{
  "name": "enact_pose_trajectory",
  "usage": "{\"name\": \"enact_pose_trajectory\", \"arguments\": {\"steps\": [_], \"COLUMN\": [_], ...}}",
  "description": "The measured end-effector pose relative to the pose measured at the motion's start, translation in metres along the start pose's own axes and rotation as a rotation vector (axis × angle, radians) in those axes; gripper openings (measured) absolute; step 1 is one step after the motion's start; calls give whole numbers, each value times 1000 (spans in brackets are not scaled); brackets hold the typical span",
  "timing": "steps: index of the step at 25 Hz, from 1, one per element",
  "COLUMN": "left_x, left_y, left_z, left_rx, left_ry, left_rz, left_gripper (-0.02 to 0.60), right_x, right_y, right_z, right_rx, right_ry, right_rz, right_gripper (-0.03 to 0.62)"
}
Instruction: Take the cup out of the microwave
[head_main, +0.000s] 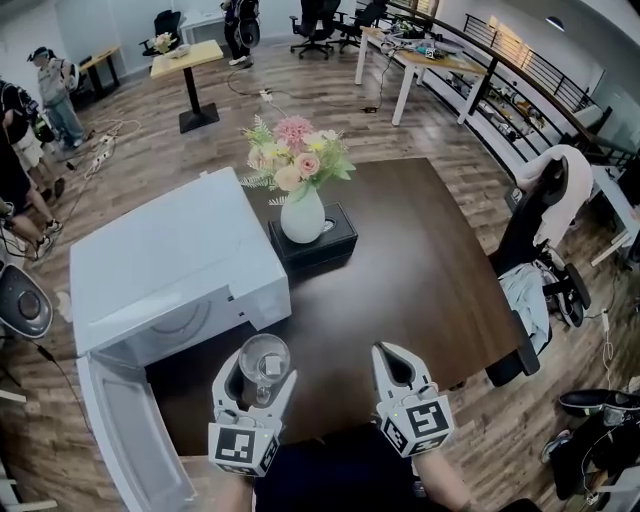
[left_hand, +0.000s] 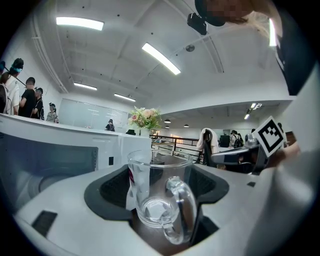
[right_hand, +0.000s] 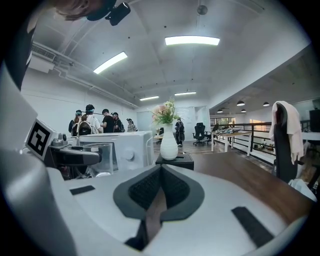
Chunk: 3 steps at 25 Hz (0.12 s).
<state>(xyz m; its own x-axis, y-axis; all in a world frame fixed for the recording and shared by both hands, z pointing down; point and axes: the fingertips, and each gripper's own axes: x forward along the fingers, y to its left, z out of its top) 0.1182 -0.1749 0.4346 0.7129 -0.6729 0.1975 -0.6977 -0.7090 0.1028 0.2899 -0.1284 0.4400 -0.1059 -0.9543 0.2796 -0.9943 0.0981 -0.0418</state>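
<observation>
Cup (left_hand: 159, 196): clear glass, upright, outside the microwave (head_main: 168, 268), above the table (head_main: 432, 270) near its front edge.
Left gripper (head_main: 259, 369): jaws clamped on the cup.
Right gripper (head_main: 386, 353): jaws pressed together, empty.
Microwave door (head_main: 108, 425): open.

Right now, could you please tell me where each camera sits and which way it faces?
Head view: on the person's head, facing steeply down at the table, microwave and vase; below, left tongs shut on the cup, right tongs shut and empty.
Left gripper view: on the left tongs, looking along its jaws past the cup toward the microwave; right tongs at right.
Right gripper view: on the right tongs, looking along shut jaws toward the vase; left tongs at left.
Shared: both gripper views catch vase and microwave.
</observation>
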Motion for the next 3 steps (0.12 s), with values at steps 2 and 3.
{"name": "enact_pose_trajectory", "arguments": {"steps": [2, 3], "left_x": [-1, -2], "left_y": [1, 2], "left_z": [0, 0], "left_rx": [-1, -2], "left_ry": [0, -1], "left_rz": [5, 7], "left_gripper": [362, 362], "right_x": [0, 0], "right_y": [1, 2], "right_z": [0, 0], "right_rx": [2, 3], "right_ry": [0, 0], "right_rz": [4, 6], "right_gripper": [-8, -8]}}
